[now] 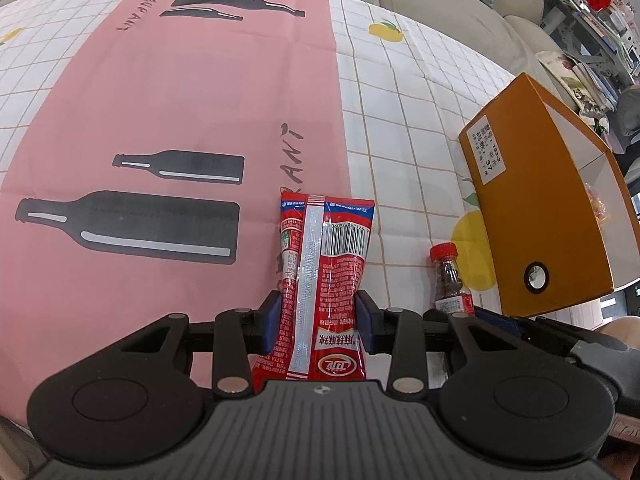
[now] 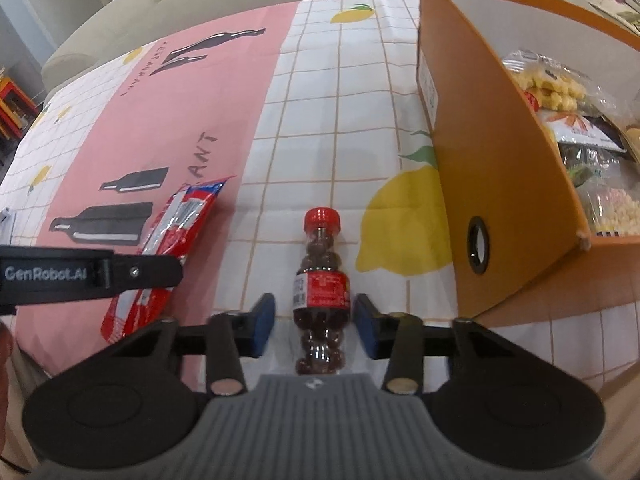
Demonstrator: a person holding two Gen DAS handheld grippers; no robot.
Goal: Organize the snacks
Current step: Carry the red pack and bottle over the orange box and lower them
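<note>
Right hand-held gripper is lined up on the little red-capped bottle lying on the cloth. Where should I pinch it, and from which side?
Grip the small bottle across its red-labelled middle, the widest, straightest section. It lies cap pointing away, already between the open fingers of the right hand-held gripper, so come straight along its length from the base end and close; the beaded ridges either side would probably let the pads slip.

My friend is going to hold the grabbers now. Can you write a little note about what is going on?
Left gripper: shut on the red foil snack packet, over the pink part of the tablecloth.
Right gripper: open, its fingers either side of the small red-capped bottle of dark round snacks, not squeezing it.
Orange cardboard box: to the right, already holding several snack bags.
Left to do: put the packet and the bottle into the box.
</note>
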